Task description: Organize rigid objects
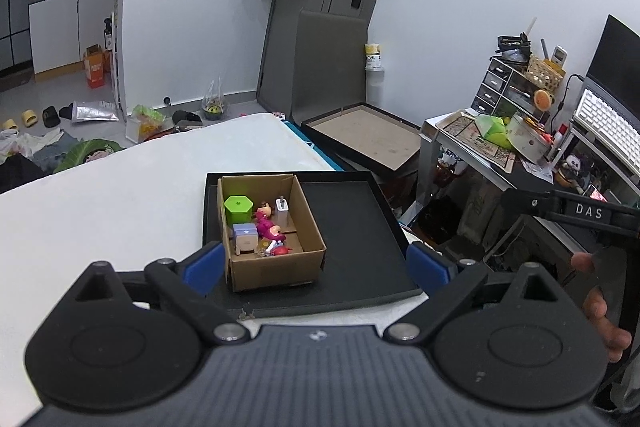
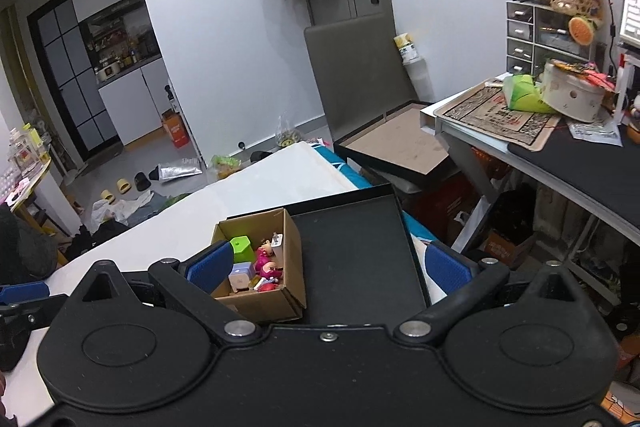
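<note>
Two views of one moment, both tongs held back from the work. Left wrist view: the left tongs [image 1: 314, 261] stand wide open and empty, their blue pads flanking a cardboard box [image 1: 276, 267] that sits at the left side of a black tray [image 1: 360, 227] on the white tabletop [image 1: 100, 187]. Inside the box lie a green hexagonal container [image 1: 238, 209], a white charger plug [image 1: 283, 213], a magenta toy figure [image 1: 268, 227] and a small lilac box [image 1: 245, 235], packed close together; grouping them in one carton is presumably the sorting itself. The tray's right half is bare, which suggests the collecting is largely done. The right tongs' arm, marked DAS, shows at the right edge. Right wrist view: the right tongs [image 2: 328, 265] are likewise spread wide with nothing between them, poised above the tray's near edge, with the carton to their left. A cluttered desk [image 2: 560, 155] stands well apart to the right.
</note>
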A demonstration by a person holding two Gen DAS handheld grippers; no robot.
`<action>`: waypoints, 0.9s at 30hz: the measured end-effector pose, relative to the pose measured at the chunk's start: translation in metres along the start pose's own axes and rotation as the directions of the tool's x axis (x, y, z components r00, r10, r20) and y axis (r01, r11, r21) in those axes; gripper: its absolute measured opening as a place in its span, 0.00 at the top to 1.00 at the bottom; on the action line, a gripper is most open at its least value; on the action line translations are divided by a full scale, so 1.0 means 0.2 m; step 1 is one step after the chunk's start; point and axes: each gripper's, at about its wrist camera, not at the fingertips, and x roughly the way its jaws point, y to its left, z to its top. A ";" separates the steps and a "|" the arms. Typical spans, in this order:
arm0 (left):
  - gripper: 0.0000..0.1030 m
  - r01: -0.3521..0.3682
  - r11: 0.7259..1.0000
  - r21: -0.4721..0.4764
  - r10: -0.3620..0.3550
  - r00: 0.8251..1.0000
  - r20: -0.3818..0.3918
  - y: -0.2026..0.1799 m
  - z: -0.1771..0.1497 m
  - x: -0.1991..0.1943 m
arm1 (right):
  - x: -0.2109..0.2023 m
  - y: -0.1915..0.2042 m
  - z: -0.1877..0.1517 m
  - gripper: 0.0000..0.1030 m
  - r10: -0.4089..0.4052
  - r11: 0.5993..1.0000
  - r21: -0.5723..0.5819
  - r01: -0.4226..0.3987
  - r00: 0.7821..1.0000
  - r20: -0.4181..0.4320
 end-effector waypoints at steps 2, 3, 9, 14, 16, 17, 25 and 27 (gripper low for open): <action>0.06 0.001 1.000 0.000 -0.001 1.000 0.006 -0.01 -0.02 -0.03 | -0.03 0.00 -0.01 0.00 0.004 1.000 -0.007 -0.004 1.000 0.007; 0.06 -0.003 1.000 0.004 0.003 1.000 0.011 -0.02 -0.03 -0.04 | -0.04 0.01 -0.02 0.00 0.003 1.000 -0.012 -0.003 1.000 0.010; 0.05 -0.011 1.000 0.005 0.010 0.999 0.032 -0.04 -0.09 -0.10 | -0.08 0.06 -0.08 0.00 0.012 0.999 -0.047 -0.011 1.000 0.022; 0.05 -0.010 1.000 -0.002 0.010 0.999 0.032 -0.03 -0.15 -0.13 | -0.12 0.09 -0.13 0.00 0.007 0.997 -0.083 -0.005 1.000 0.028; 0.05 -0.012 1.000 -0.005 0.012 0.999 0.032 -0.03 -0.16 -0.13 | -0.13 0.11 -0.15 0.00 0.006 0.996 -0.091 -0.004 1.000 0.029; 0.05 -0.012 1.000 -0.007 0.013 0.999 0.032 -0.03 -0.17 -0.14 | -0.13 0.11 -0.15 0.00 0.007 0.996 -0.093 -0.005 1.000 0.029; 0.05 -0.019 1.000 -0.005 0.019 0.999 0.044 -0.02 -0.19 -0.17 | -0.16 0.12 -0.17 0.00 0.015 0.996 -0.092 -0.012 0.999 0.033; 0.05 -0.004 1.000 -0.009 0.004 0.999 0.047 -0.02 -0.19 -0.18 | -0.18 0.12 -0.18 0.00 0.018 0.996 -0.090 -0.015 0.999 0.033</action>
